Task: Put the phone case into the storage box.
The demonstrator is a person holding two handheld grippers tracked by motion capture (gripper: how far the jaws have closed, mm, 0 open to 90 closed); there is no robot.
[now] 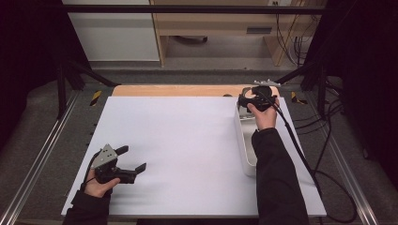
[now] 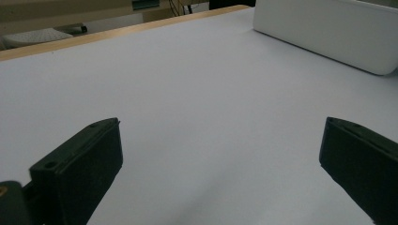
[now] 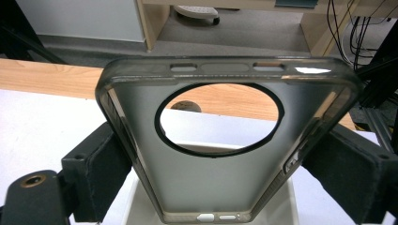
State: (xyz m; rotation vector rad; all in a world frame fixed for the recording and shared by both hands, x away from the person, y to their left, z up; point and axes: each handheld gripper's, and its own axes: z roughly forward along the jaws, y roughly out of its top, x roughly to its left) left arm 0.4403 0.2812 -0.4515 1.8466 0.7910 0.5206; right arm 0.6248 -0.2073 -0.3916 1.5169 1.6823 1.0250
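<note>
Right gripper (image 3: pixel 220 159) clamps a translucent phone case (image 3: pixel 225 140) over the white tray (image 1: pixel 246 140) at the bench's (image 1: pixel 178 150) two o'clock; left gripper (image 1: pixel 133 161) rests open at seven. Likely next: carry the case clear and set it down.

Surface (image 1: pixel 187 140): white sheet laid over wooden top; bare wood strip (image 1: pixel 187 90) left exposed along far edge. One item placed directly on it: white oblong tray (image 1: pixel 245 140), set lengthwise along right side, near right edge. Tray contents cannot be told.
</note>
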